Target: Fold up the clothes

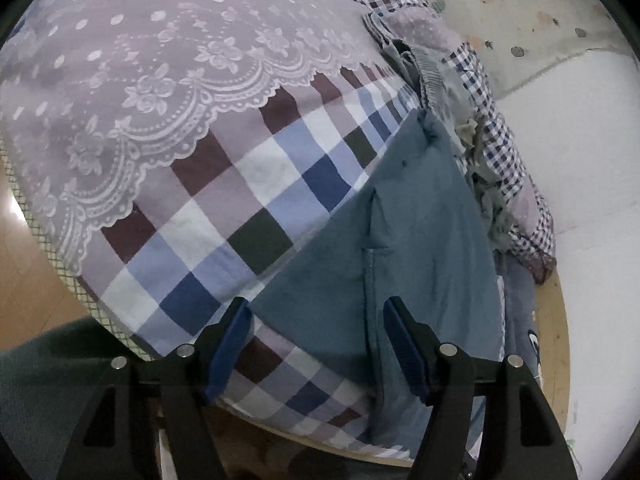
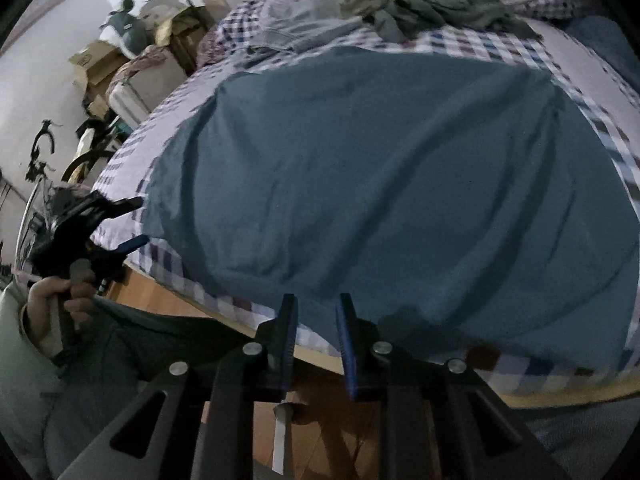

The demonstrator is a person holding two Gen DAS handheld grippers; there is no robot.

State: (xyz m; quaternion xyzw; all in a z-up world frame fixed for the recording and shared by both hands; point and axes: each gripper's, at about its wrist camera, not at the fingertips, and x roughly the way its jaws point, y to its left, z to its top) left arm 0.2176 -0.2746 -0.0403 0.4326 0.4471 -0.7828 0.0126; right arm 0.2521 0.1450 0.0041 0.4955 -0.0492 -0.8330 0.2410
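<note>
Your left claw (image 1: 318, 346) hangs with its 2 blue-padded fingers (image 1: 230, 350) spread wide apart, gripping nothing. Between and just ahead of them lies the near corner of the teal garment (image 1: 400, 240), spread on the checked bed sheet (image 1: 224, 216). Beyond the claw and to its left, a lace cover (image 1: 132, 80) drapes over the sheet. Ahead and to the right, a crumpled grey-green garment (image 1: 472, 140) sits against a small-check cloth (image 1: 508, 148).

Your right claw (image 2: 317, 336) has its fingers a narrow gap apart, with no cloth between them; its tips sit at the near hem of the teal garment (image 2: 380, 180), which lies flat and fills most of the bed (image 2: 560, 380) ahead. Far beyond it a heap of olive clothing (image 2: 432, 8) rests on the sheet. To the left of this claw, your left hand (image 2: 60, 296) holds the other claw (image 2: 136, 220) at the garment's left edge, jaws open.

Past the bed on the far left stand cardboard boxes (image 2: 96, 60); what they hold is hard to make out, possibly bundled fabric.
</note>
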